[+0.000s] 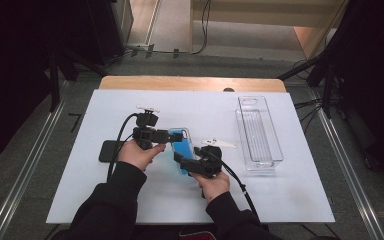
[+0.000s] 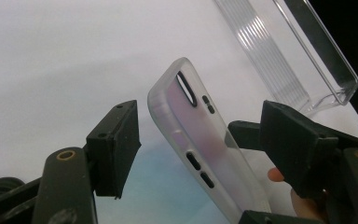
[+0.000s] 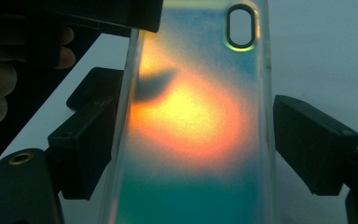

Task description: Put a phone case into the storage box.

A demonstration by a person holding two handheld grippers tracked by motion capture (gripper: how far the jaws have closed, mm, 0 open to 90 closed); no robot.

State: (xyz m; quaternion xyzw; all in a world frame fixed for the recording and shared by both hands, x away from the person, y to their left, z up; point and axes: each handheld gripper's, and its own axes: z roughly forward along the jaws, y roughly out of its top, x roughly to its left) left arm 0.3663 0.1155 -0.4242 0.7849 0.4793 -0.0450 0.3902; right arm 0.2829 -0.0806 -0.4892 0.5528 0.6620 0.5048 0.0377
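A translucent phone case (image 1: 182,148) with a blue-to-orange sheen is held tilted above the white table. My right gripper (image 1: 186,160) grips its lower end from the near side. In the right gripper view both pads (image 3: 81,144) press on the long edges of the case (image 3: 191,116), so this gripper (image 3: 193,144) is shut on it. My left gripper (image 1: 177,136) reaches in from the left at the camera-hole end. In the left gripper view the case (image 2: 200,126) stands between the spread jaws of this gripper (image 2: 203,140), with a clear gap to the left pad (image 2: 116,144).
A clear plastic tray (image 1: 258,131) lies at the right of the white table sheet (image 1: 280,200), and its ribbed floor (image 2: 270,51) appears beyond the case. A flat black phone (image 1: 108,151) rests on the sheet left of my left hand. Dark floor and stands surround the table.
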